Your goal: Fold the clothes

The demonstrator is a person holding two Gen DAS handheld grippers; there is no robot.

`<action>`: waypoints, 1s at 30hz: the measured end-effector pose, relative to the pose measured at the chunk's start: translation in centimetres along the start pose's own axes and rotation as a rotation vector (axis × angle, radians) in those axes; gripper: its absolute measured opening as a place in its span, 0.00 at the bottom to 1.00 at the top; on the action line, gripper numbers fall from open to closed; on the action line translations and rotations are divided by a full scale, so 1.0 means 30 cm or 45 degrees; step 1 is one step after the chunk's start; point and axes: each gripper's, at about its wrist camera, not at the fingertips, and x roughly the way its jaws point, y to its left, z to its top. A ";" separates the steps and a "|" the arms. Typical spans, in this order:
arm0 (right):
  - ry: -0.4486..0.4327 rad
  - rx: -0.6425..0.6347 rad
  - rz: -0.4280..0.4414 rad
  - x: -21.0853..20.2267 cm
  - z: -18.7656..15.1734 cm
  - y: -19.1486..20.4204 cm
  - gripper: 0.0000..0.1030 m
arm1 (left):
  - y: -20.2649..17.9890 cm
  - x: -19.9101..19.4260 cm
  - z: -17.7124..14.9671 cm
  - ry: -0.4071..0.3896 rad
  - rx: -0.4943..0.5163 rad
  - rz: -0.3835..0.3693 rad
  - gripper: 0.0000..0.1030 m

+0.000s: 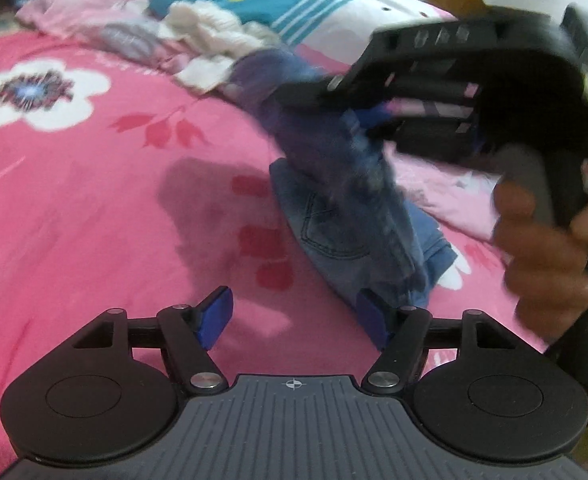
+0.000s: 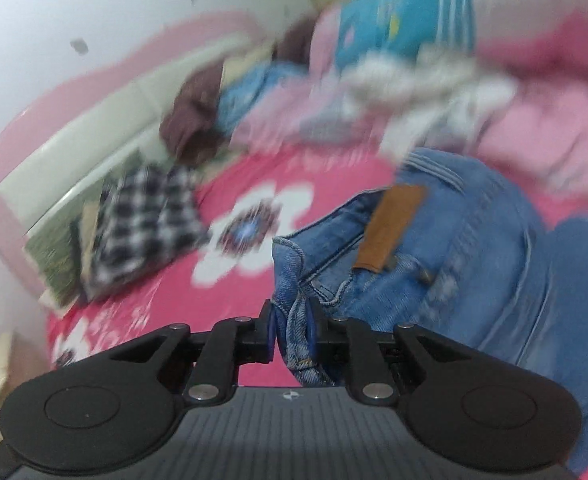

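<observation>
Left gripper (image 1: 294, 320): jaws spread wide, nothing between the blue pads; it hangs low over the pink bedsheet (image 1: 93, 200).
Jeans (image 1: 350, 220): in the left wrist view they hang just beyond the left gripper's right-hand pad, their lower end resting on the sheet. The upper part rises toward the right gripper (image 1: 326, 88), far and to the right.
Right gripper, own view (image 2: 291, 328): jaws nearly closed, clamped on a bunched edge of the denim near the waistband; the brown label patch (image 2: 390, 232) sits just beyond the pads.
Hand (image 1: 542, 248): wraps the right gripper's handle at the right edge of the left wrist view.
Open room: bare sheet with a white flower print (image 1: 33, 92) stretches left and near of the jeans.
Far edge: a heap of pink, white and teal clothes (image 1: 213, 36) runs along the far side of the bed.
Left edge, right wrist view: a checked garment (image 2: 145, 216) lies near the headboard (image 2: 73, 148); the picture is blurred.
</observation>
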 end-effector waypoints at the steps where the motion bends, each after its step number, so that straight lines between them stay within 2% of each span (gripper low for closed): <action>1: 0.059 0.032 0.022 0.028 -0.015 -0.010 0.17 | 0.016 -0.001 -0.002 0.003 -0.026 -0.007 0.69; 5: 0.156 0.085 0.045 0.053 -0.063 -0.041 0.20 | 0.046 0.014 -0.006 0.025 -0.085 -0.006 0.70; 11: 0.055 0.199 0.189 -0.094 -0.066 -0.126 0.22 | 0.049 0.022 -0.022 0.024 -0.104 -0.037 0.75; 14: 0.013 0.228 0.214 -0.139 -0.061 -0.147 0.23 | 0.034 0.025 -0.026 0.026 -0.101 -0.061 0.77; 15: 0.004 0.236 0.219 -0.150 -0.060 -0.152 0.25 | 0.028 0.026 -0.027 0.028 -0.098 -0.070 0.78; 17: -0.032 0.279 0.275 -0.168 -0.060 -0.164 0.58 | 0.014 0.027 -0.029 0.028 -0.091 -0.089 0.80; 18: -0.053 0.296 0.293 -0.173 -0.060 -0.166 0.63 | 0.008 0.028 -0.030 0.026 -0.087 -0.096 0.80; 20: -0.079 0.300 0.323 -0.178 -0.049 -0.160 0.65 | -0.001 0.034 -0.031 0.028 -0.087 -0.108 0.84; 23: -0.139 0.321 0.333 -0.201 -0.030 -0.168 0.65 | -0.008 0.044 -0.032 0.031 -0.102 -0.104 0.85; 27: -0.297 0.451 0.221 -0.307 -0.039 -0.280 0.66 | 0.008 0.065 -0.025 0.041 -0.193 -0.107 0.85; 30: -0.404 0.628 0.001 -0.410 -0.090 -0.443 0.70 | 0.016 0.078 -0.016 0.022 -0.260 -0.100 0.84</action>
